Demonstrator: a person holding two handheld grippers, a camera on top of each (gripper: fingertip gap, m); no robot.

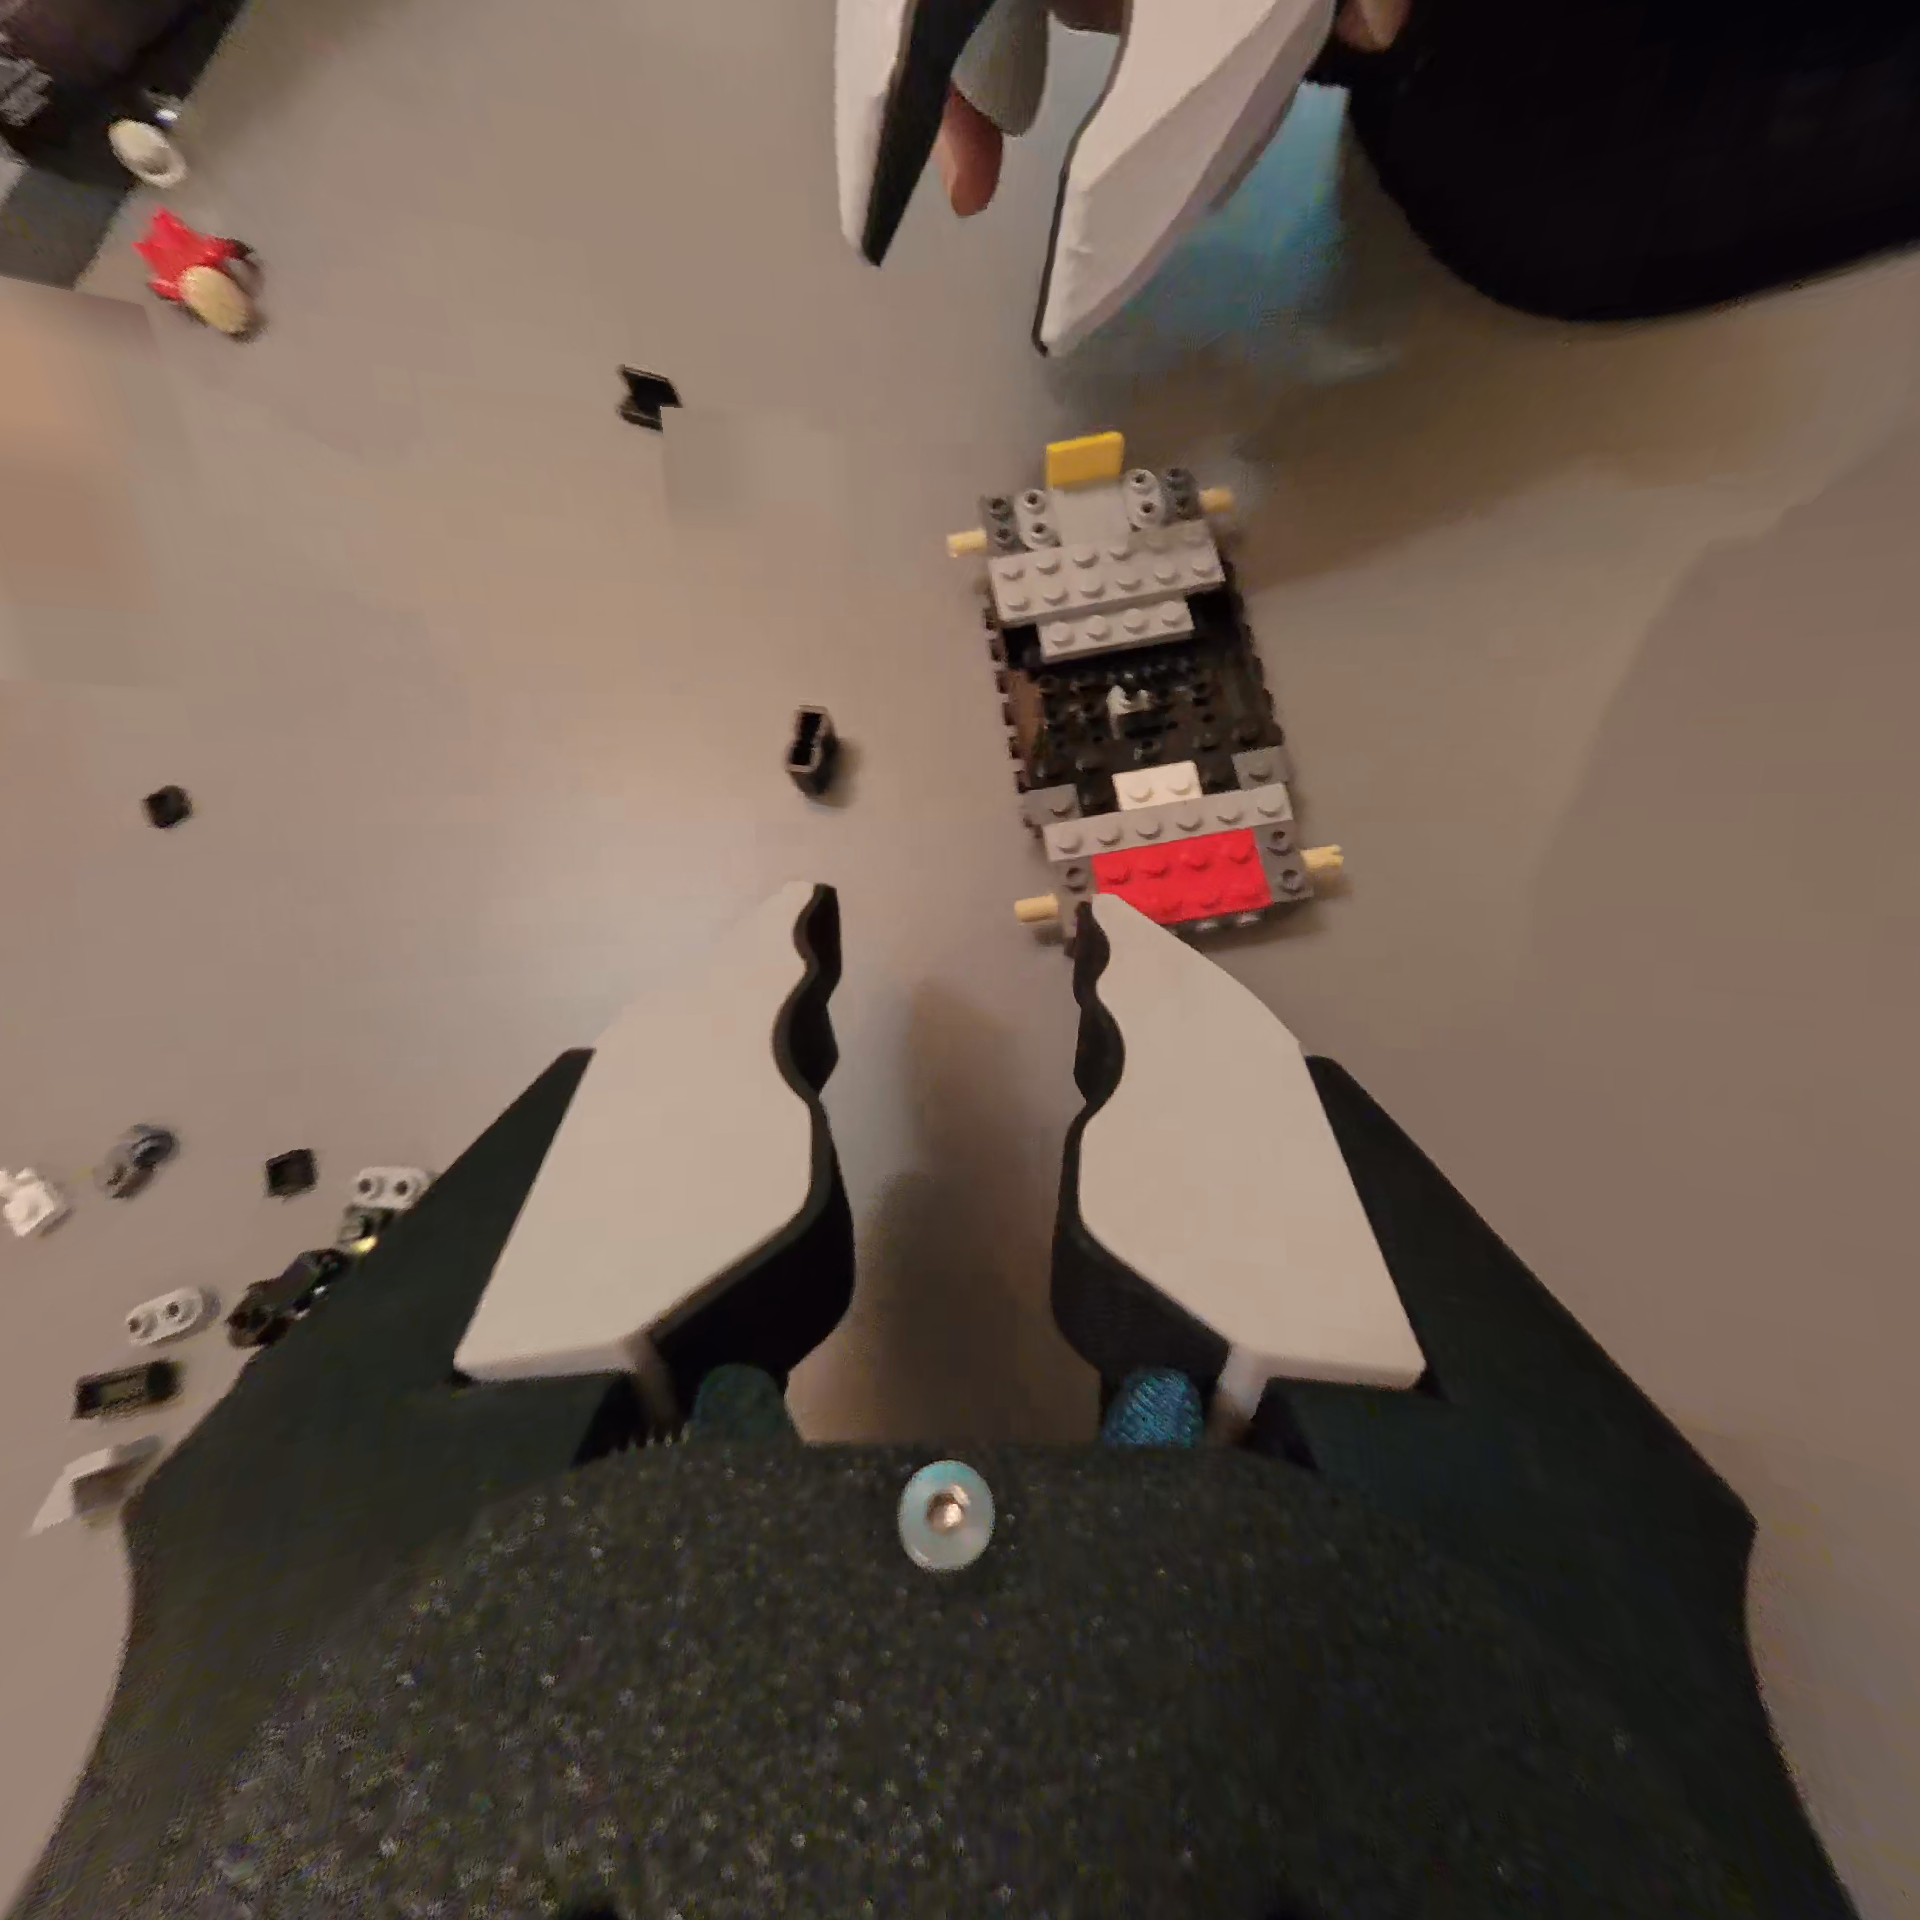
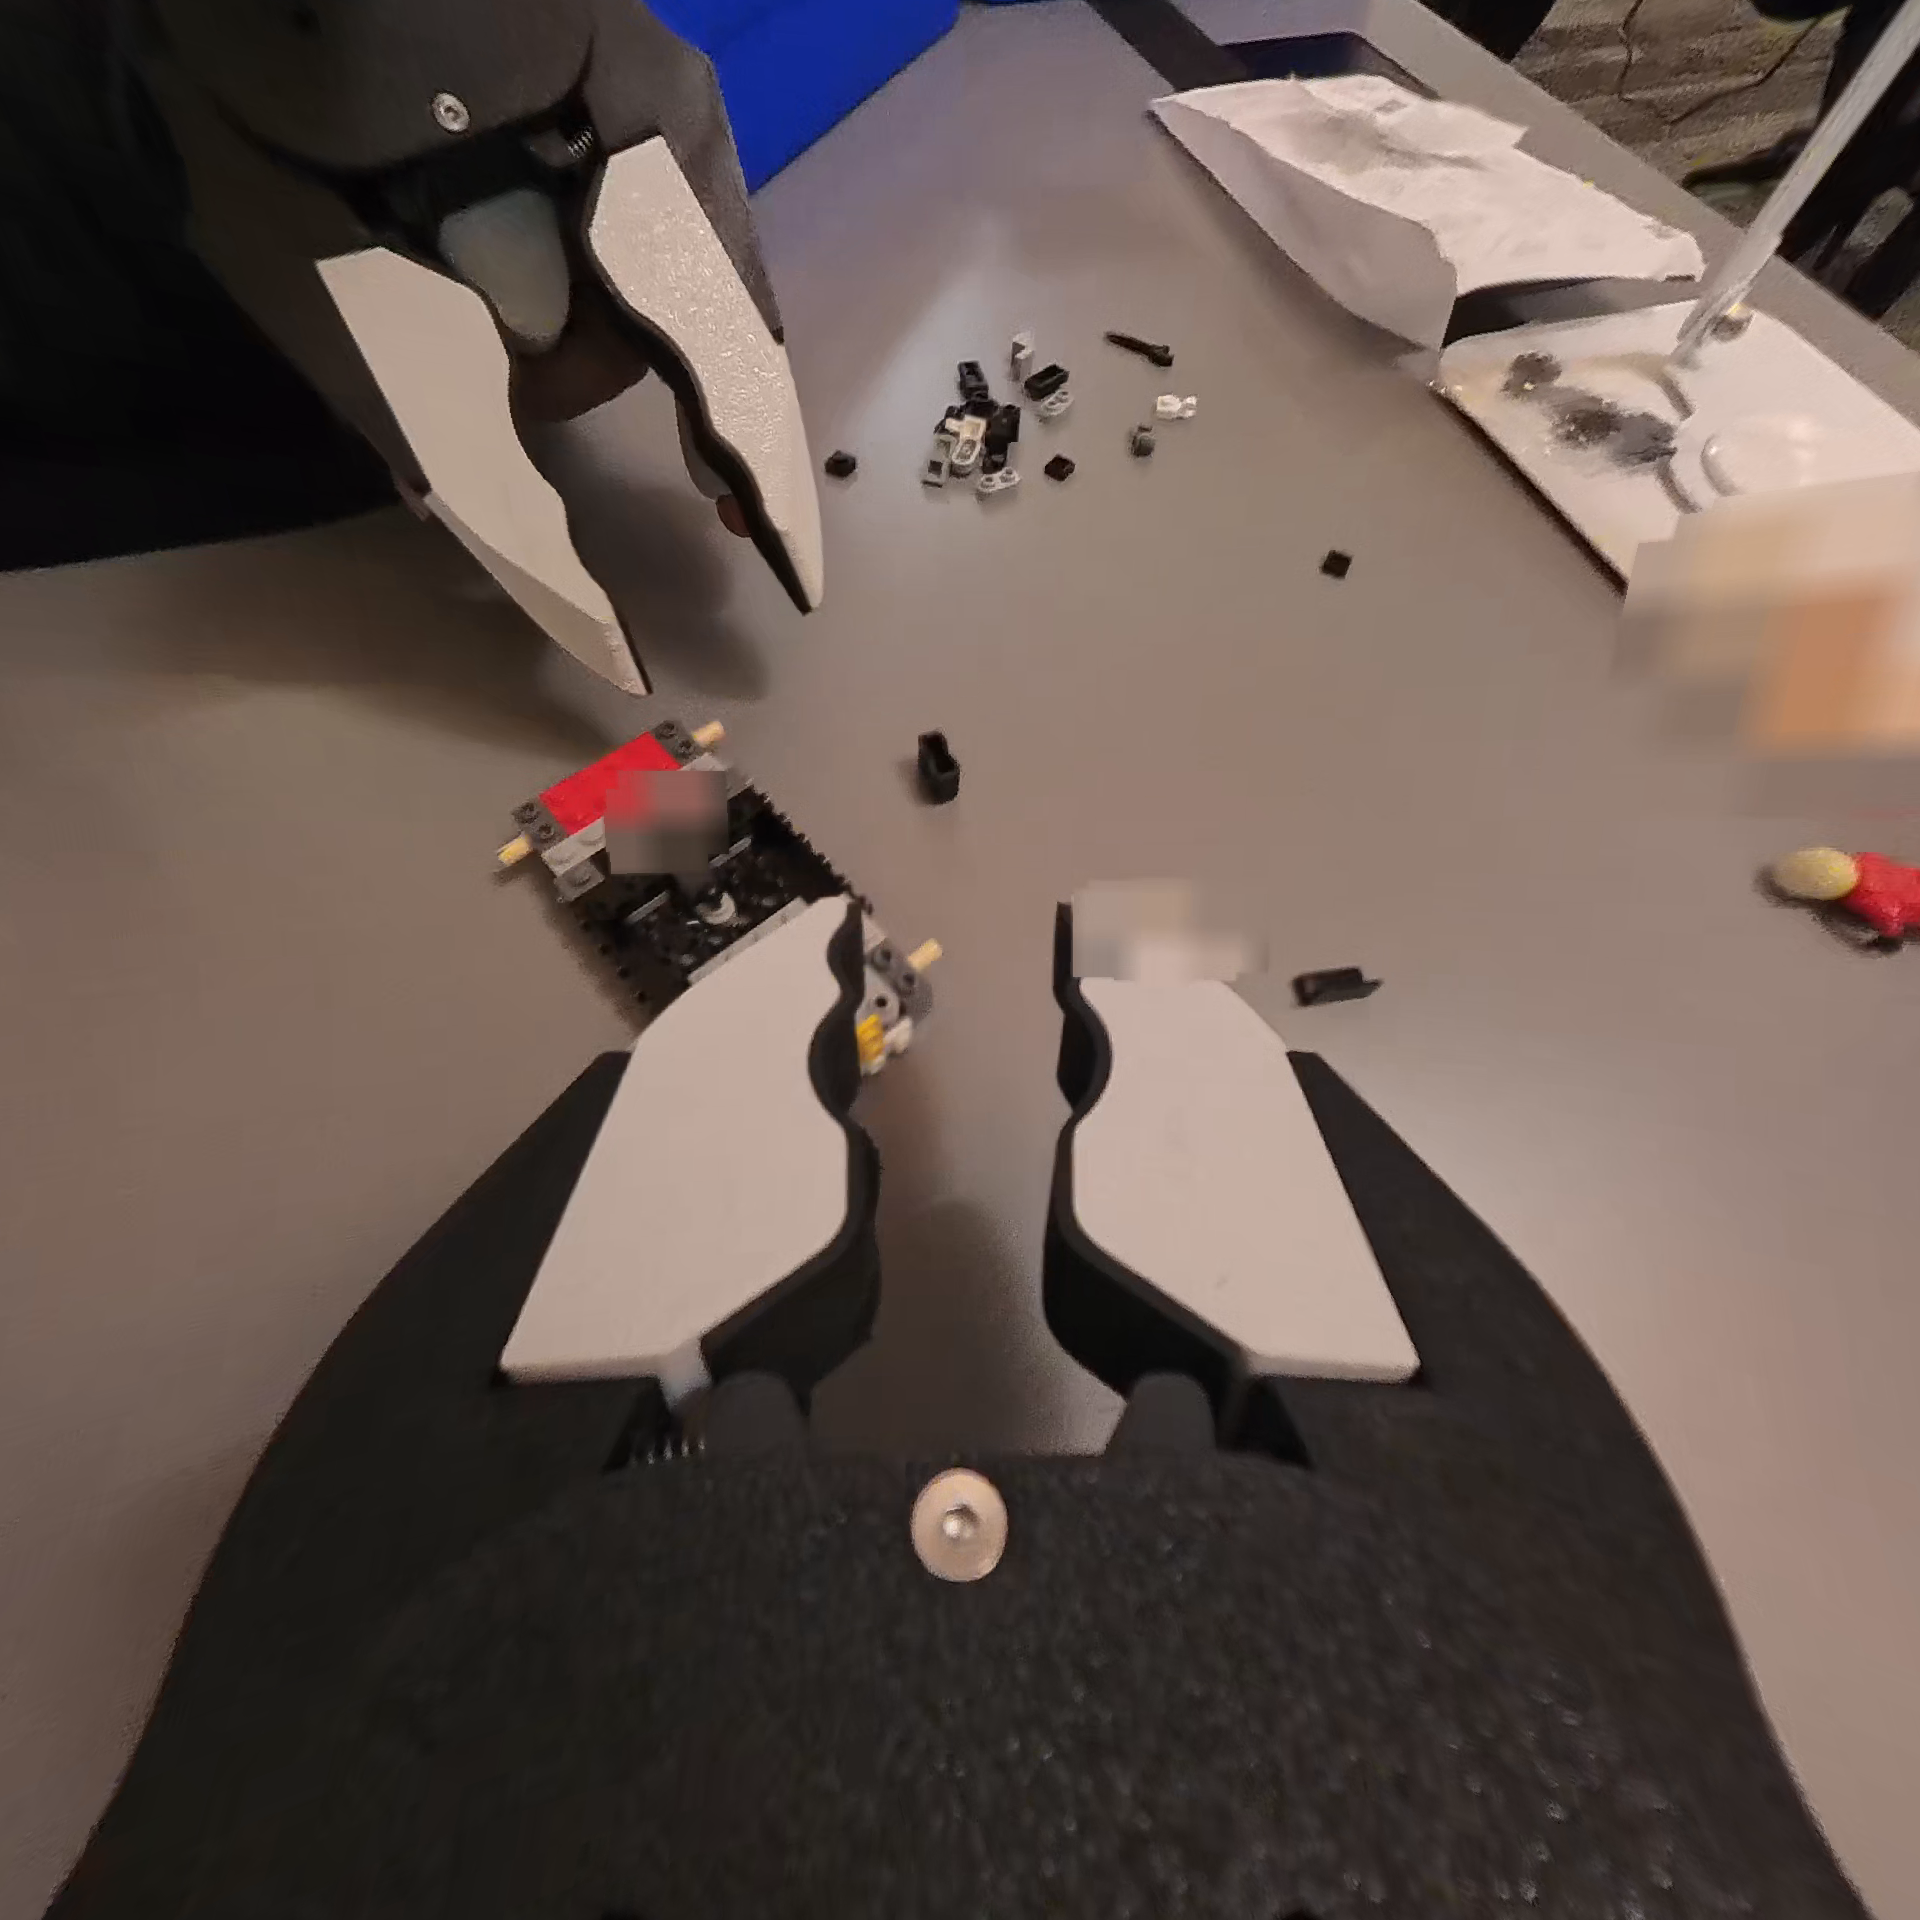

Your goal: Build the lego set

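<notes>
Grey-and-black car (image 1: 1138,691) looks light, rigid, snap-apart; best gripped across its studded sides. Left gripper (image 1: 951,904) and right gripper (image 2: 956,920) flank it, both parted, empty.

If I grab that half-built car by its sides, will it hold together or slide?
The half-built car is probably stiff: stacked plates lock it. With bare axle pegs and no wheels, it should slide rather than roll. The yellow tile overhanging one end might pop off.

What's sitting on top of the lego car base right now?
On the car base: a yellow tile at one end, grey plates behind it, a white plate, and a red plate at the other end. The dark middle section is too shadowed to make out.
</notes>
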